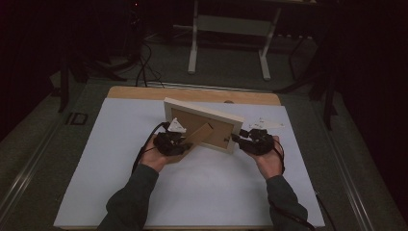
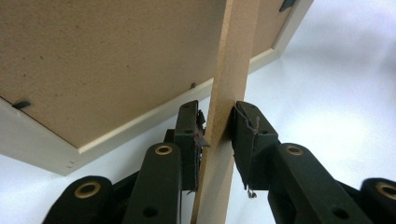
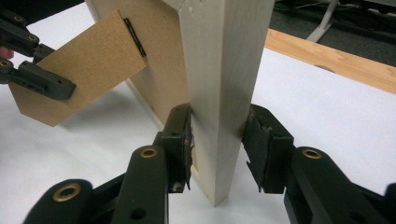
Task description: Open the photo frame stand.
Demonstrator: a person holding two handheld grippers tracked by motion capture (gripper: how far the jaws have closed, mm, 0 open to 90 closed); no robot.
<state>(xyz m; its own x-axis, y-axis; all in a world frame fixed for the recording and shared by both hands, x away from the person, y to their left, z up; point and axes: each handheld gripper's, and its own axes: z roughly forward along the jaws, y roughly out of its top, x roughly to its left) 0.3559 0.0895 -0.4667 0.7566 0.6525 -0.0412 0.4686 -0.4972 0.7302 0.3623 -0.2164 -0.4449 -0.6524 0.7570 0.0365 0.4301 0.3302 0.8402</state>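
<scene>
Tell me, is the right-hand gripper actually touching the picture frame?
Touching. The right gripper view shows the right gripper with both pads pressed against the picture frame.

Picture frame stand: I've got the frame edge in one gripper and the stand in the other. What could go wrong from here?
1. The left gripper has the fold-out stand between its jaws, but the right-hand pad seems barely on it; the stand may slip out.
2. The right gripper clamps the picture frame by one side edge alone, low down; the upright frame could pivot or tip.
3. Swinging the stand too far may strain its hinge.
</scene>
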